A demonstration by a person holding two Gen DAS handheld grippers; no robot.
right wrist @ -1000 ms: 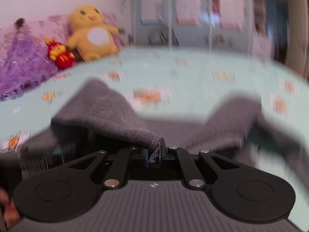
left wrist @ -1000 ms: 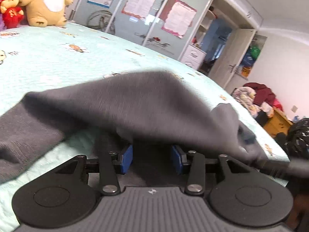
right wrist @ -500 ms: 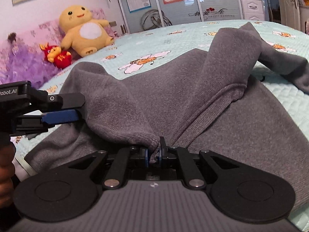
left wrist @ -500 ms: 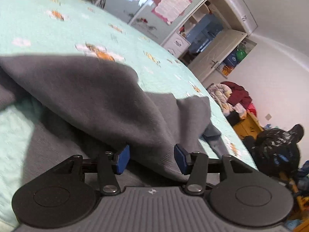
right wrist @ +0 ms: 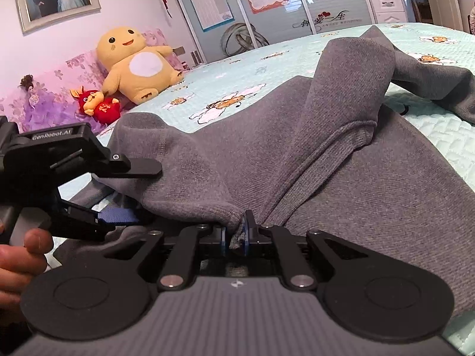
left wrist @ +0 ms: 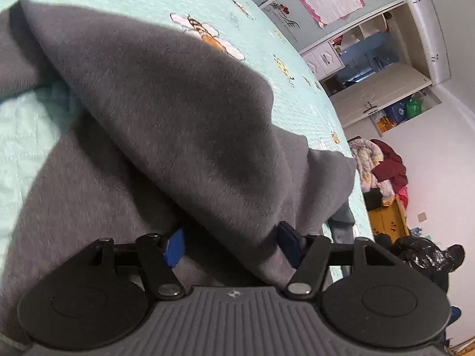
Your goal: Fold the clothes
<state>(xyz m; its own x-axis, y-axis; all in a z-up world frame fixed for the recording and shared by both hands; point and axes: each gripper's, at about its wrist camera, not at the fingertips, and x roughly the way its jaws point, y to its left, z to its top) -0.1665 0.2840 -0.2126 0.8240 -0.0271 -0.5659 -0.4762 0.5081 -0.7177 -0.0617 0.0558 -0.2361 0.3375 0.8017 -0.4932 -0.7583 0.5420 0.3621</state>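
Note:
A grey knit sweater [right wrist: 341, 184] lies partly folded on the mint quilted bed [right wrist: 258, 68]. My right gripper [right wrist: 236, 234] is shut on a bunched edge of it at the near side. In the left wrist view, a raised fold of the sweater [left wrist: 178, 112] drapes down between the wide-apart blue pads [left wrist: 175, 247] of my left gripper [left wrist: 231, 246], which is open. From the right wrist view, the left gripper [right wrist: 145, 194] sits at the sweater's left edge, held by a hand [right wrist: 20, 255]. One sleeve [right wrist: 430, 80] trails off to the far right.
A yellow plush toy [right wrist: 133, 62] and a small red one [right wrist: 98, 106] sit at the head of the bed. The bed's edge [left wrist: 350, 178] drops off to the right, with a pile of clothes [left wrist: 383, 166] and a wardrobe [left wrist: 365, 56] beyond.
The raised fold has come down lower over the sweater's body. My left gripper has moved in close to it and its pads stand slightly wider. The right gripper has kept its grip.

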